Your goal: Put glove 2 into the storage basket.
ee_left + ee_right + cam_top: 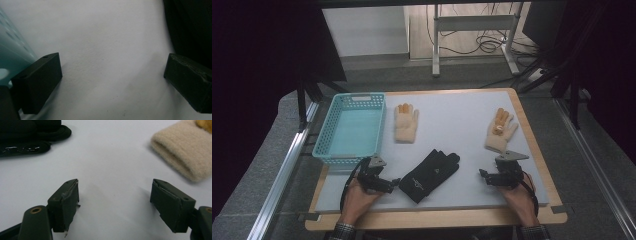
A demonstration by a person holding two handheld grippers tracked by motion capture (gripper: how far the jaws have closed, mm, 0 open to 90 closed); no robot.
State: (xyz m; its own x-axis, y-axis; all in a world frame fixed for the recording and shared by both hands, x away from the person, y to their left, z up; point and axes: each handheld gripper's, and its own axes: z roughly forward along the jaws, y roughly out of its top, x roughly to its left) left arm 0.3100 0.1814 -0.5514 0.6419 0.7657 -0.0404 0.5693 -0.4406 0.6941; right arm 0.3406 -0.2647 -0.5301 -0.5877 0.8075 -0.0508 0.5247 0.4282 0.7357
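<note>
Three gloves lie on the pale table (pixel 462 107), and the work looks like gathering them into the turquoise basket (pixel 328 152) at the left of the high view, which shows nothing inside it. The black glove (pixel 428 176) lies low and central in that frame, between the two claws; a cream glove (pixel 406 123) lies just right of the basket, and a second cream glove (pixel 501 131) with orange fingertips lies toward the right edge. The left claw (pixel 393 183) hovers with its tips just beside the cuff of the black glove; in the left gripper view its jaws stand wide apart with bare table between them, the dark glove at the right edge of that frame and the basket wall at the left. The right claw (pixel 482 176) is likewise open and holds nothing: in the right gripper view its jaws frame bare table, the black glove at upper left, the cream cuff (pixel 178 151) at upper right. By my reading the step in hand is choosing and approaching a glove. The next move calls for sliding one claw forward so a jaw passes over a cuff edge, pinching the soft fabric firmly, then carrying it to the basket.
</note>
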